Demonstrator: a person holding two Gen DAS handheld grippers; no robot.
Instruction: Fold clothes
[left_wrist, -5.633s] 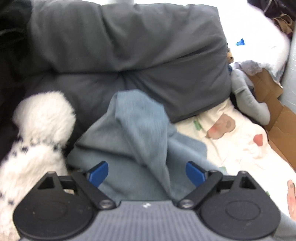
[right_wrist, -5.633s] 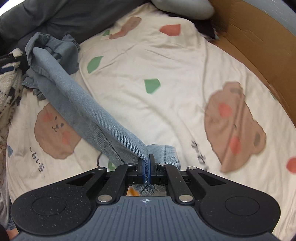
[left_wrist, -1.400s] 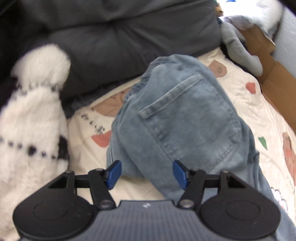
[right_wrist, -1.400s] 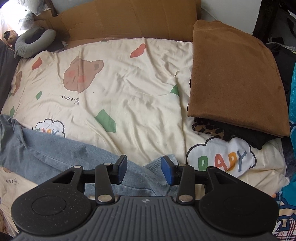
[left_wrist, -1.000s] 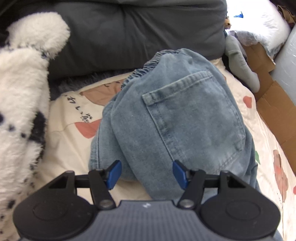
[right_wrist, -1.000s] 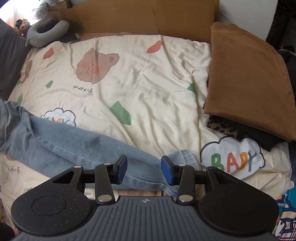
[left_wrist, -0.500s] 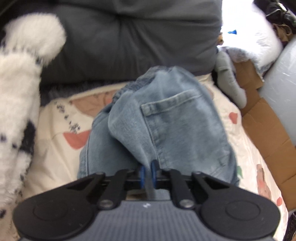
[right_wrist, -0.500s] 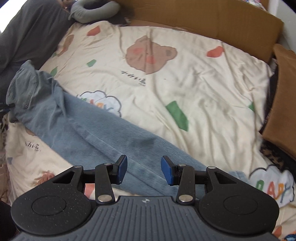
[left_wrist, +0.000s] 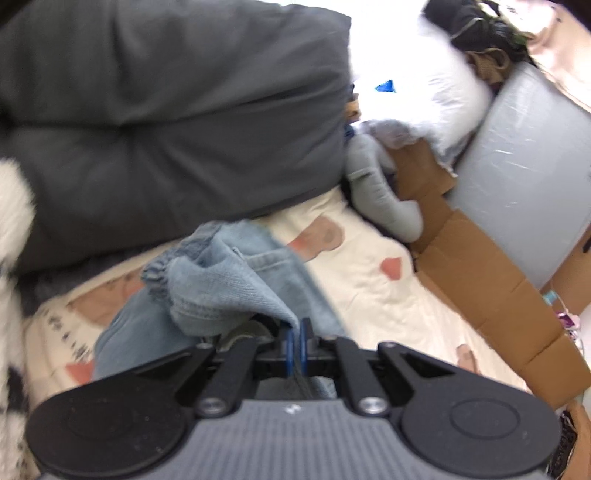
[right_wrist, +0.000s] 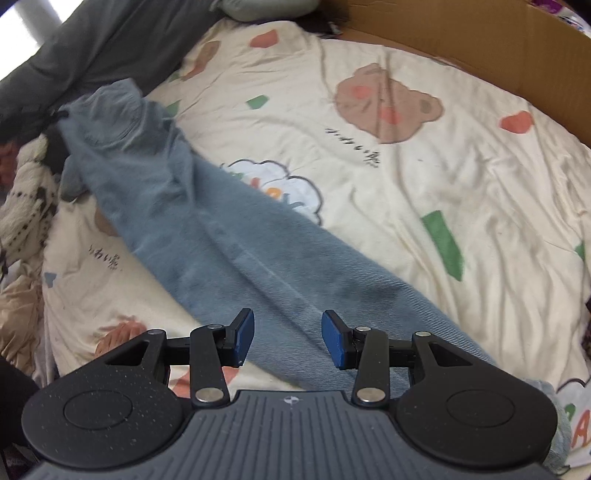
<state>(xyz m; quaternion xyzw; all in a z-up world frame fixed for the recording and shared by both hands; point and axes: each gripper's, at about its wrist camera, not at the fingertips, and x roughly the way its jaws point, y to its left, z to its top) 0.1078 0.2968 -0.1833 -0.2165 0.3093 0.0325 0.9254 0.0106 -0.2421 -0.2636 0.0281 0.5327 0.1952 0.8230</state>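
My left gripper (left_wrist: 294, 345) has just clamped the jeans (right_wrist: 236, 236) at the waist, lifting it at 10 o'clock; my right gripper (right_wrist: 288, 338), fingers apart, hovers over the leg on the quilt (right_wrist: 461, 177). Folding can begin.

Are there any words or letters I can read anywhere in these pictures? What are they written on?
"A": a big orange letter, with part of a green one above it, on the bedsheet at the right edge; the rest of the word is cut off.
Colourful letters inside the white cloud print: half hidden by the jeans, not readable.
Small dark handwriting-style characters under the bear print: too small and blurred to read.
The grippers show only a small logo mark, no words.
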